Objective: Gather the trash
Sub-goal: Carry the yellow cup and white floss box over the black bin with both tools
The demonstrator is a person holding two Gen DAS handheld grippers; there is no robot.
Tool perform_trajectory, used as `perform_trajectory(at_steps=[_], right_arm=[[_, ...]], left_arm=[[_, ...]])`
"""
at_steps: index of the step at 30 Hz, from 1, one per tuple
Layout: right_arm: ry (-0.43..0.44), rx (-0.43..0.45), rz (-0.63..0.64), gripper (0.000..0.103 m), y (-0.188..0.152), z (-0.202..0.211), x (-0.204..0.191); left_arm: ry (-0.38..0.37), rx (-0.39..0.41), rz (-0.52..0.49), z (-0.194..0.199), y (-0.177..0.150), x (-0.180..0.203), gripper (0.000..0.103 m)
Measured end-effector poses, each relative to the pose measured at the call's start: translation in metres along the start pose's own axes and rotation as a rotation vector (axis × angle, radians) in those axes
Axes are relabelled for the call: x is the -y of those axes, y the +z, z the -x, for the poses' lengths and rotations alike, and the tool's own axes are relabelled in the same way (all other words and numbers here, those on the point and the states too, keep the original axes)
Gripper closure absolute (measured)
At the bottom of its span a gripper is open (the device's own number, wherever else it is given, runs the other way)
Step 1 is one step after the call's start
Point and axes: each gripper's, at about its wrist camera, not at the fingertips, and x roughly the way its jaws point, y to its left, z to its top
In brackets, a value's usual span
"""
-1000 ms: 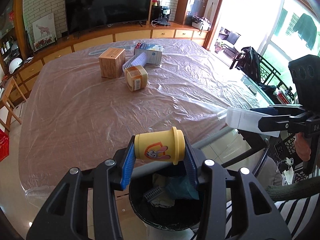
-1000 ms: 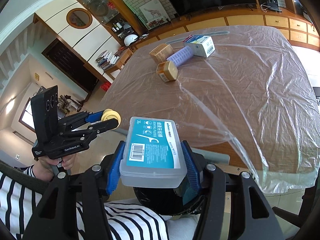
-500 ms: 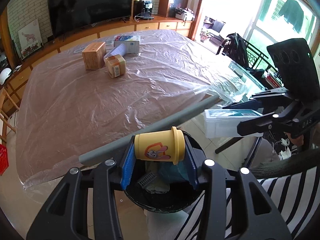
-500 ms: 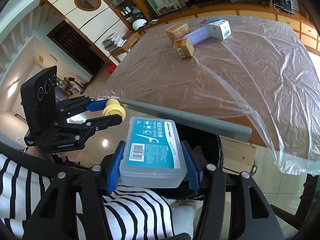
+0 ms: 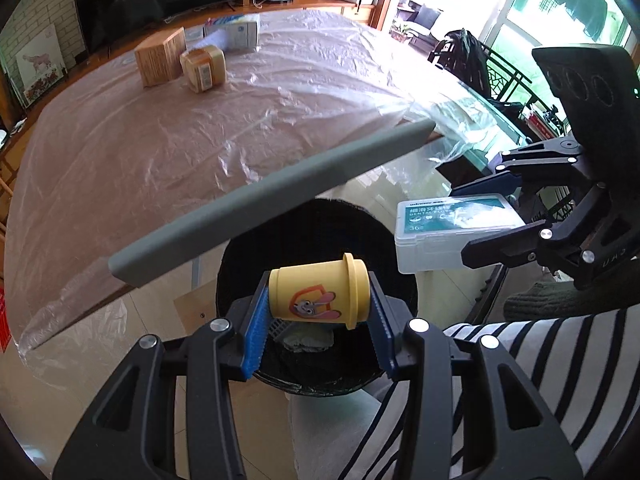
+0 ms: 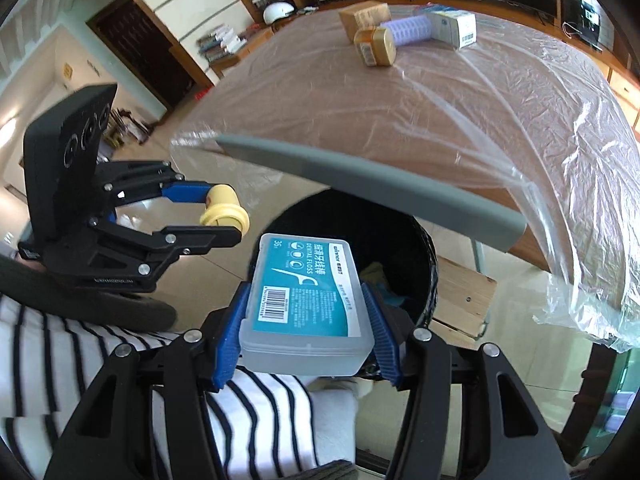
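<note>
Low centre of each frame — left gripper (image 5: 318, 300) clamps a yellow cup (image 5: 318, 298), right gripper (image 6: 306, 312) a floss box (image 6: 306, 292) (both over the black bin (image 5: 240, 264)).

black grippers (image 5: 319, 320), blue fingers (image 5: 256, 332), striped clothing (image 5: 520, 360)

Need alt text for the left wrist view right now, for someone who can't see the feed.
The left gripper holds a small yellow tub sideways above an open black trash bin that already has rubbish in it. To its right, the right gripper holds a clear dental floss box near the bin's rim. Behind lies a plastic-covered table with boxes and a jar.
</note>
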Motion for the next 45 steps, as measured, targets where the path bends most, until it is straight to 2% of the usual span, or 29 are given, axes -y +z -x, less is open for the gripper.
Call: perform_trajectory(at_steps=[3, 14, 45], right_arm=[[-0.023, -0.023, 0.008, 0.049, -0.004, -0.010, 0.001], [-0.018, -0.072, -0.033, 0.049, -0.009, -0.036, 0.013], [-0.131, -0.099, -0.017, 0.049, 0.003, -0.083, 0.025]], left_arm=[[-0.001, -0.026, 0.007, -0.010, -0.005, -0.001, 0.058], [0.013, -0.079, 0.021, -0.035, -0.013, -0.003, 0.058], [0.096, -0.128, -0.009, -0.080, -0.004, 0.001, 0.058]])
